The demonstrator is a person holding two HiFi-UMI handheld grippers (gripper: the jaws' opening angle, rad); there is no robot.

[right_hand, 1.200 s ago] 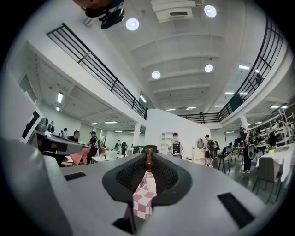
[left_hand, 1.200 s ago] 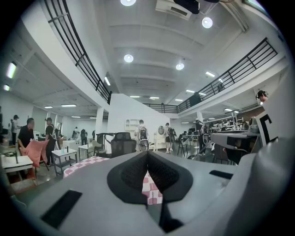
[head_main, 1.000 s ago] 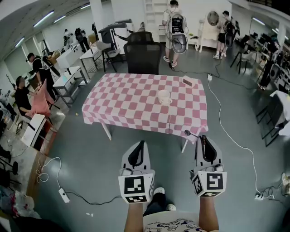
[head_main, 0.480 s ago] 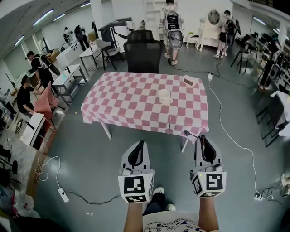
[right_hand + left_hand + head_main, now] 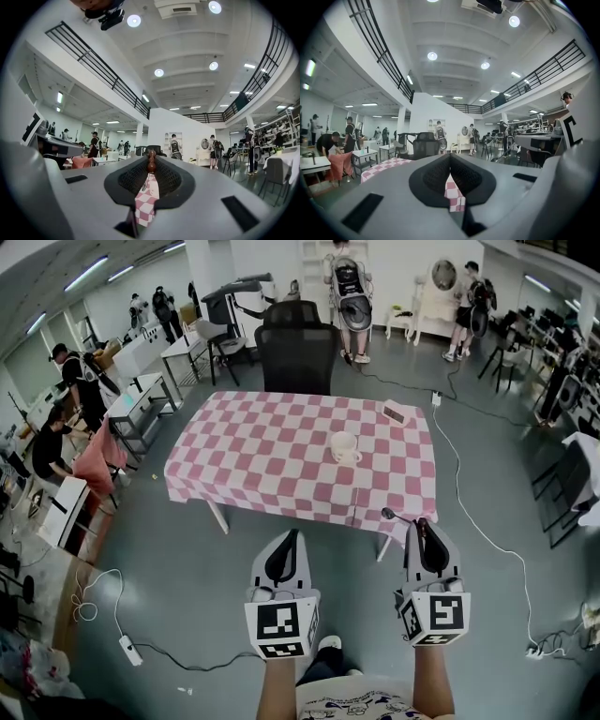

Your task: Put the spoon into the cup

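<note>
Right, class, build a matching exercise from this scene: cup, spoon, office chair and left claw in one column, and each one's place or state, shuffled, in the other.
Things:
1. cup
2. spoon
3. office chair
4. left claw

Place or state:
A. beyond the far edge of the tablecloth
B. shut, nothing in it
C. standing on the tablecloth
D. gripped in the right claw

Pairs: 1-C, 2-D, 3-A, 4-B

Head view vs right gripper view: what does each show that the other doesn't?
Head view only: the white ceramic cup on the table, and the left gripper.
Right gripper view only: round ceiling lamps, the black balcony railing, and a close look at the jaws clamped on the brown beaded-handle spoon.
Both: the right gripper with that spoon, the pink-and-white checked tablecloth, the black office chair.
</note>
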